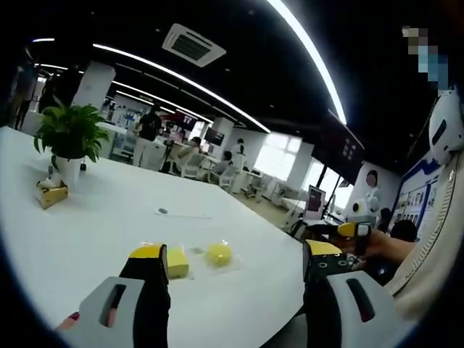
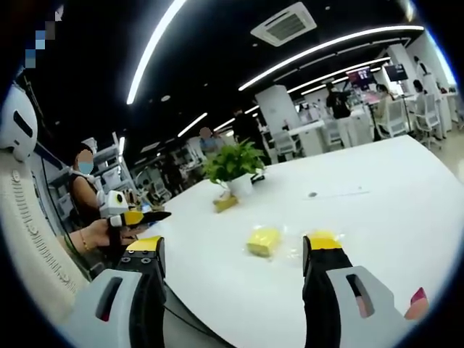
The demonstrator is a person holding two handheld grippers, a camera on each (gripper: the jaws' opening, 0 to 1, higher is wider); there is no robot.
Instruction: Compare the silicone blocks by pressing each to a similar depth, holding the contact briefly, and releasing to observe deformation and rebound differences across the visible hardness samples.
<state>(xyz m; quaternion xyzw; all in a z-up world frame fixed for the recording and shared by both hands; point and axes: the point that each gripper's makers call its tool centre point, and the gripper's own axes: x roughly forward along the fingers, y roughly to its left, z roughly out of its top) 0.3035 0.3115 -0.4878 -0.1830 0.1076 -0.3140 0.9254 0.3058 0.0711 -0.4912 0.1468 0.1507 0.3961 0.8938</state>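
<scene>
Two yellow silicone samples lie on the white table (image 1: 109, 217). A square block (image 1: 177, 262) sits just past my left gripper's left jaw, and a round one (image 1: 219, 254) is to its right. My left gripper (image 1: 235, 251) hangs open above the table's near edge, with nothing between its yellow-tipped jaws. The right gripper view has the square block (image 2: 263, 241) ahead, between the jaws of my open right gripper (image 2: 233, 243). Each gripper also appears in the other's view, held by a hand: the right gripper (image 1: 352, 230) and the left gripper (image 2: 133, 217).
A potted plant (image 1: 70, 138) (image 2: 233, 165) stands on the table's far side beside a small yellow box (image 1: 51, 194). A thin pen-like thing (image 1: 183, 214) lies mid-table. The person's pale sleeve (image 1: 435, 239) is at the table edge. People, desks and chairs are in the background.
</scene>
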